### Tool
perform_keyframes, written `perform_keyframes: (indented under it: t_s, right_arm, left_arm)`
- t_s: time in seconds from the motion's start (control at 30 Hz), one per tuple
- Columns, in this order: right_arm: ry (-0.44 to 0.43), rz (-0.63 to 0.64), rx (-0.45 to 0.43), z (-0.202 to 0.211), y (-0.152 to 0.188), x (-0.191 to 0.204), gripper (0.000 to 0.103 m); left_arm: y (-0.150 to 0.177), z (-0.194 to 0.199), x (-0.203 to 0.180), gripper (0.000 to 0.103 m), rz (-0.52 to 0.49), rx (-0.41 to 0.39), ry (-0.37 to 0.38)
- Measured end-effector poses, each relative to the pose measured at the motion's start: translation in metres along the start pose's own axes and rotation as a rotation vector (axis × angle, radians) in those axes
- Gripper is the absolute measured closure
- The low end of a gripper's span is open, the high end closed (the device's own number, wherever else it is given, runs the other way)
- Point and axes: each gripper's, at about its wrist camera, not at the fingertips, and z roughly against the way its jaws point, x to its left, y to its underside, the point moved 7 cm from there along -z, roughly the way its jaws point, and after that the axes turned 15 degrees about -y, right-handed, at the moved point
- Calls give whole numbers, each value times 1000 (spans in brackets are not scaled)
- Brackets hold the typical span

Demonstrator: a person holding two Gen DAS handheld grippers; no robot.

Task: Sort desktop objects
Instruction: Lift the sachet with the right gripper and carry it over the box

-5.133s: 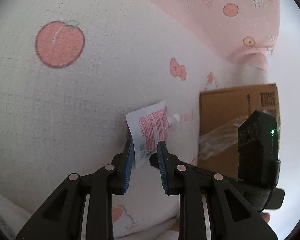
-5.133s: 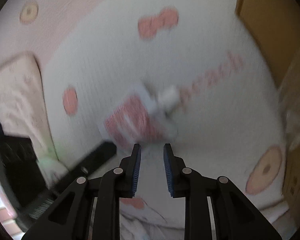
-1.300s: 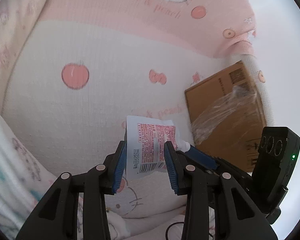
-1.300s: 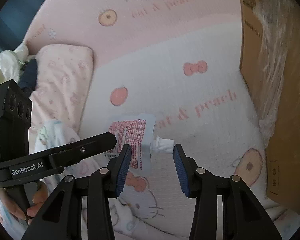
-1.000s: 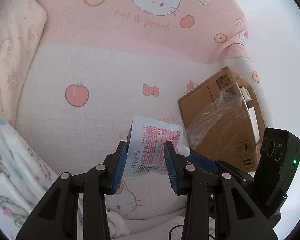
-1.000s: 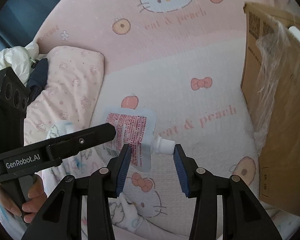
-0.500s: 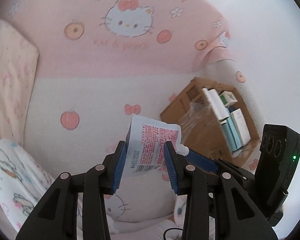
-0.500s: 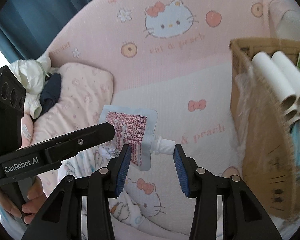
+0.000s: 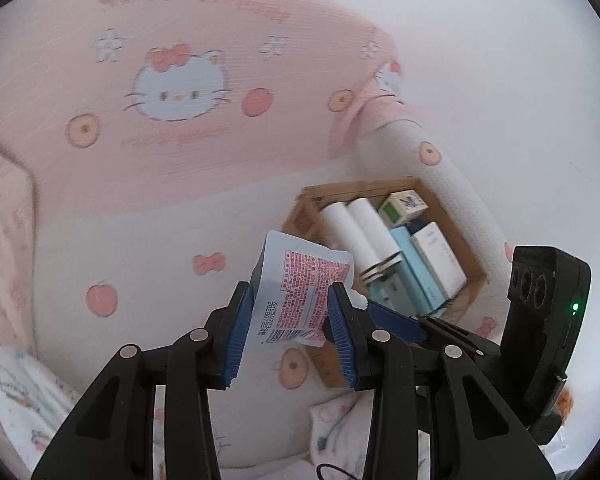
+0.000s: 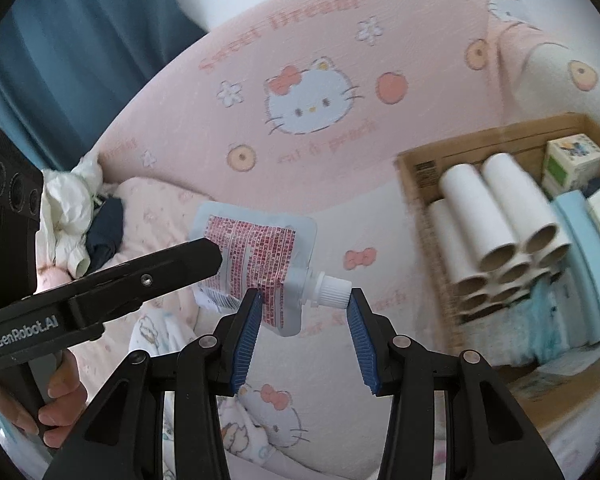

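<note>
Both grippers have risen well above the bed (image 9: 148, 240) since a second ago, carrying the spouted pouch (image 9: 300, 292) with them, so the open cardboard box (image 10: 416, 184) now shows its white tubes (image 10: 496, 216) and cartons. Left gripper (image 9: 290, 320) is clamped across the pouch's flat body. Right gripper (image 10: 304, 312) holds the spout end, one pad on the pouch, the other against the white cap (image 10: 332, 289). A hand (image 10: 60, 400) grips the left handle.
</note>
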Motion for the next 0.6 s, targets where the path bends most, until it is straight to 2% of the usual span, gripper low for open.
perform_keyframes:
  t_s: [0.1, 0.3, 0.5, 0.6]
  right_arm:
    - [-4, -36, -19, 17, -6, -14, 61]
    - [54, -72, -56, 54, -14, -47, 61]
    - [96, -108, -73, 82, -16, -78, 61]
    - [111, -121, -67, 90, -18, -92, 61]
  left_arm:
    - [-6, -6, -24, 62, -37, 8, 22]
    - [-12, -17, -77, 62, -126, 16, 71]
    - [-9, -35, -114, 62, -161, 63, 114]
    - [-6, -47, -125, 62, -147, 116, 143]
